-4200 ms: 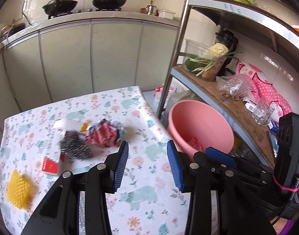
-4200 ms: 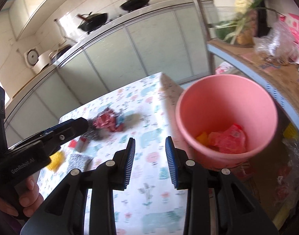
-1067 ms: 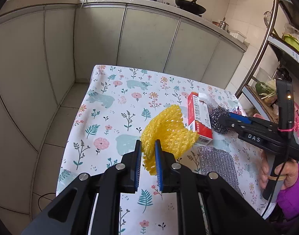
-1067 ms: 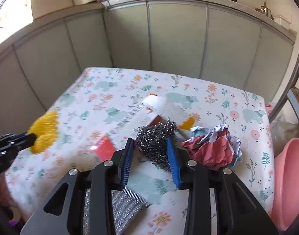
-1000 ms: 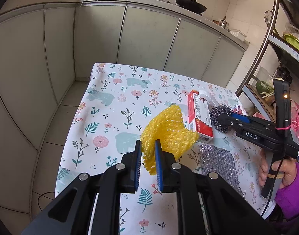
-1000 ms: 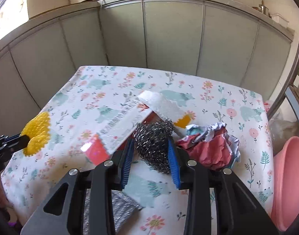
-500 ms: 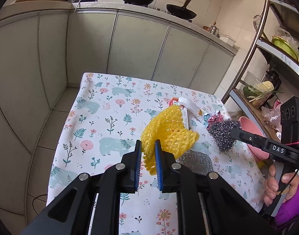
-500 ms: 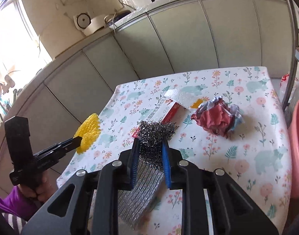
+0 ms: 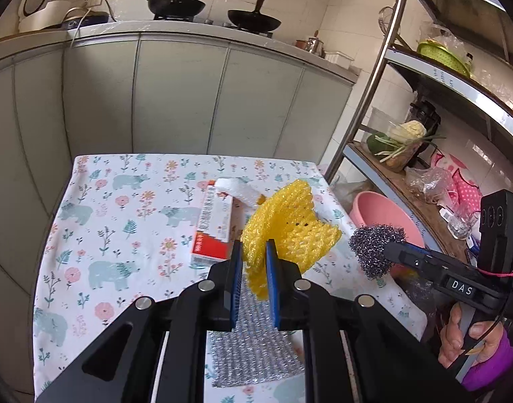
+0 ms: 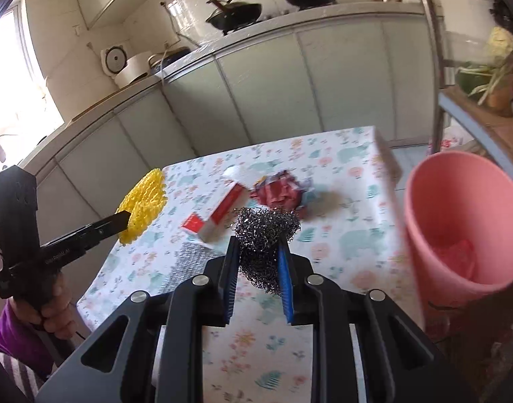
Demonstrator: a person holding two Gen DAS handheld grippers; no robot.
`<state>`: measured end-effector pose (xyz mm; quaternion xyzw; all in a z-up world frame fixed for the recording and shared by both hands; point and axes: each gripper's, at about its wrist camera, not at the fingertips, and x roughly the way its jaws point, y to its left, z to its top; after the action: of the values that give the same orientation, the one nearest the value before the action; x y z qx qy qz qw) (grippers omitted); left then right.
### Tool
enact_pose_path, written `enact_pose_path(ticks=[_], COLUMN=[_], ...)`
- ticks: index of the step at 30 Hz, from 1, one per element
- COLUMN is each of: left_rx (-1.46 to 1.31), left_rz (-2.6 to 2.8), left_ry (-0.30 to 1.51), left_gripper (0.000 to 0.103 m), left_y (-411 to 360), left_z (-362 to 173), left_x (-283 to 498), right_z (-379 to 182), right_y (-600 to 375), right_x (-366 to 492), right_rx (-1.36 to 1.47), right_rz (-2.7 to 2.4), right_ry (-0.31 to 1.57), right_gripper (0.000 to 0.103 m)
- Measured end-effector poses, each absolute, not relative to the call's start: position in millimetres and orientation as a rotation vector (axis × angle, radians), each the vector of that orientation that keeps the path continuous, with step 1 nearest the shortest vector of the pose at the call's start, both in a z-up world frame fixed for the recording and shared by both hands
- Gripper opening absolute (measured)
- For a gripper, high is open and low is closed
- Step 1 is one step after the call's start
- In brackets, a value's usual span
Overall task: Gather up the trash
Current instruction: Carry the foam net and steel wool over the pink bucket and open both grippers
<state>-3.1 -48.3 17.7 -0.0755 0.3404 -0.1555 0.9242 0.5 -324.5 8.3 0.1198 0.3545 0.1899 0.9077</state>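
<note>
My left gripper [image 9: 252, 262] is shut on a yellow foam net [image 9: 286, 225] and holds it above the table; the net also shows in the right wrist view [image 10: 144, 201]. My right gripper [image 10: 258, 262] is shut on a steel wool ball [image 10: 266, 235], lifted above the table near the pink bucket [image 10: 457, 215]. The ball also shows in the left wrist view [image 9: 373, 245], in front of the bucket [image 9: 377, 211]. On the floral tablecloth [image 9: 122, 221] lie a red and white box [image 9: 212, 228], crumpled red paper [image 10: 283, 194] and a silver mesh cloth [image 9: 253, 349].
A metal shelf rack [image 9: 424, 174] with vegetables and bags stands right of the table, behind the bucket. Grey cabinets [image 9: 175, 94] with woks on the counter run behind. The bucket holds red trash [image 10: 457, 255].
Both grippers have lifted their loads and swung right toward the bucket. The steel wool has left the table and is now near the bucket rim.
</note>
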Motion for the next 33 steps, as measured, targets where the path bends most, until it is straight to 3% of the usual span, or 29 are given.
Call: enact_pose_path(ticks=[14,33], left_rx=[-0.065,0.067], left_rz=[-0.551,-0.661], left_ry=[0.693,0.844], left_gripper=[0.013,0.013], left_y=[-178.4,-319.1], left_z=[29.1,-35.9], left_x=[35.2,95.8], right_z=[2.2,-46.3], right_y=[-438.6,-487.1], right_x=[-11.5,23.0], right_rx=[0.358,0.386], right_rz=[0.037,-0.100], right_ry=[0.642,0.700], right_gripper=[0.023,0.023])
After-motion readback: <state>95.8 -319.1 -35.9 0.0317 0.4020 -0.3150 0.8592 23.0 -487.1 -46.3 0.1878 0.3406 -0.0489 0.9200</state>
